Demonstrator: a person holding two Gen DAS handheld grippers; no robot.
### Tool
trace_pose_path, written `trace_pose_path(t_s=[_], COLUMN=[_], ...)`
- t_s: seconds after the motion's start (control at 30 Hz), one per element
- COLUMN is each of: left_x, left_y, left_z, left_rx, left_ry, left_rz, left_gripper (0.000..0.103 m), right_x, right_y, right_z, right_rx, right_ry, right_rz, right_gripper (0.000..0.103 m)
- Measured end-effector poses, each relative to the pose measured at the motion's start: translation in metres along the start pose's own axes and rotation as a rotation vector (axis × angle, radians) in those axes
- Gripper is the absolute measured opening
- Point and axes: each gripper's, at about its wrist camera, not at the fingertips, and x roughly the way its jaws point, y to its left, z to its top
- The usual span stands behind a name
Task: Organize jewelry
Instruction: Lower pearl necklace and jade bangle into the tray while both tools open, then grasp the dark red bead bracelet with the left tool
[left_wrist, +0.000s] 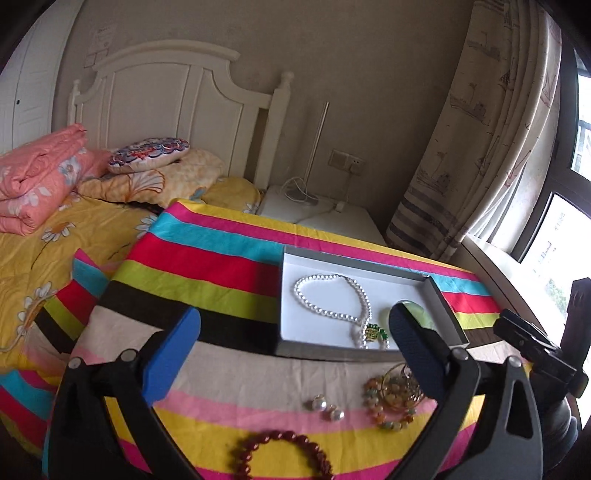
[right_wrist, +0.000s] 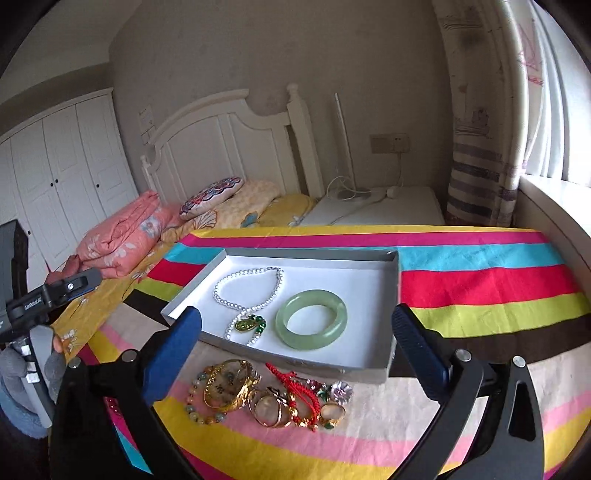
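A shallow white box (left_wrist: 373, 273) (right_wrist: 369, 291) lies on the striped cloth. Inside it are a pearl necklace (left_wrist: 332, 299) (right_wrist: 236, 291) with a green pendant (left_wrist: 375, 332) (right_wrist: 251, 325) and a pale green jade bangle (right_wrist: 311, 319), mostly hidden behind a finger in the left wrist view. Loose on the cloth in front of the box lie pearl earrings (left_wrist: 327, 406), a dark red bead bracelet (left_wrist: 284, 454), a gold bangle (right_wrist: 229, 384), a bead bracelet (left_wrist: 388, 406) (right_wrist: 201, 402), rings and a red cord piece (right_wrist: 295, 391). My left gripper (left_wrist: 299, 354) and right gripper (right_wrist: 295, 350) both hang open above the table, holding nothing.
The table (right_wrist: 480, 280) under its striped cloth stands beside a bed (left_wrist: 55, 229) with folded quilts and pillows. A white nightstand (right_wrist: 388, 210) with cables is behind it, a curtain (left_wrist: 480, 147) and windowsill to the right. The left hand-held gripper and a gloved hand (right_wrist: 33, 369) show at the right view's left edge.
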Motion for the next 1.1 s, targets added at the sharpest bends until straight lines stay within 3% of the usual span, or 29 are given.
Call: trace_pose_path(t_s=[0.07, 0.13, 0.17, 0.23, 0.3, 0.4, 0.5, 0.57, 0.63, 0.67, 0.77, 0.83, 0.9, 1.0, 1.07, 1.1], left_x=[-0.016, -0.016, -0.015, -0.007, -0.001, -0.007, -0.005, -0.001, 0.007, 0.007, 0.008, 0.008, 0.008, 0.002, -0.009, -0.013], left_y=[0.009, 0.017, 0.022, 0.028, 0.035, 0.038, 0.021, 0.020, 0.027, 0.028, 0.020, 0.012, 0.005, 0.002, 0.009, 0.012], left_z=[-0.015, -0.030, -0.036, -0.053, -0.066, -0.077, -0.082, -0.088, -0.094, -0.096, -0.102, -0.105, -0.109, -0.108, -0.100, -0.095], left_rx=[-0.032, -0.062, -0.073, -0.082, -0.091, -0.087, 0.059, 0.080, 0.027, 0.023, 0.099, 0.159, 0.217, 0.227, 0.176, 0.138], left_ry=[-0.021, 0.014, 0.034, 0.096, 0.148, 0.164, 0.261, 0.316, 0.378, 0.370, 0.360, 0.346, 0.324, 0.286, 0.217, 0.182], left_rz=[0.007, 0.022, 0.033, 0.051, 0.046, 0.046, 0.097, 0.121, 0.087, 0.092, 0.140, 0.160, 0.173, 0.168, 0.126, 0.092], left_gripper=[0.101, 0.101, 0.101, 0.101, 0.101, 0.100, 0.100, 0.100, 0.084, 0.084, 0.062, 0.024, 0.011, 0.011, 0.011, 0.011], right_x=[-0.005, -0.002, -0.002, 0.002, 0.011, 0.017, 0.019, 0.018, 0.017, 0.016, 0.014, 0.013, 0.015, 0.025, 0.033, 0.035], right_y=[-0.006, -0.013, -0.015, -0.013, -0.008, 0.001, 0.011, 0.014, 0.015, 0.014, 0.015, 0.021, 0.033, 0.048, 0.054, 0.054], right_z=[-0.012, -0.020, -0.024, -0.032, -0.041, -0.053, -0.060, -0.062, -0.063, -0.064, -0.063, -0.065, -0.068, -0.074, -0.077, -0.076], right_rx=[0.042, 0.059, 0.055, 0.012, -0.029, -0.051, -0.093, -0.105, -0.094, -0.087, -0.084, -0.101, -0.134, -0.109, -0.097, -0.081], right_ry=[0.044, 0.102, 0.098, 0.144, 0.198, 0.224, 0.237, 0.238, 0.238, 0.236, 0.236, 0.243, 0.264, 0.339, 0.362, 0.358], right_rz=[-0.066, -0.095, -0.120, -0.176, -0.141, -0.064, -0.067, -0.065, -0.068, -0.064, -0.038, -0.011, 0.042, 0.147, 0.163, 0.161], right_gripper=[0.099, 0.097, 0.086, 0.079, 0.072, 0.072, 0.071, 0.071, 0.071, 0.071, 0.071, 0.071, 0.065, 0.052, 0.038, 0.035])
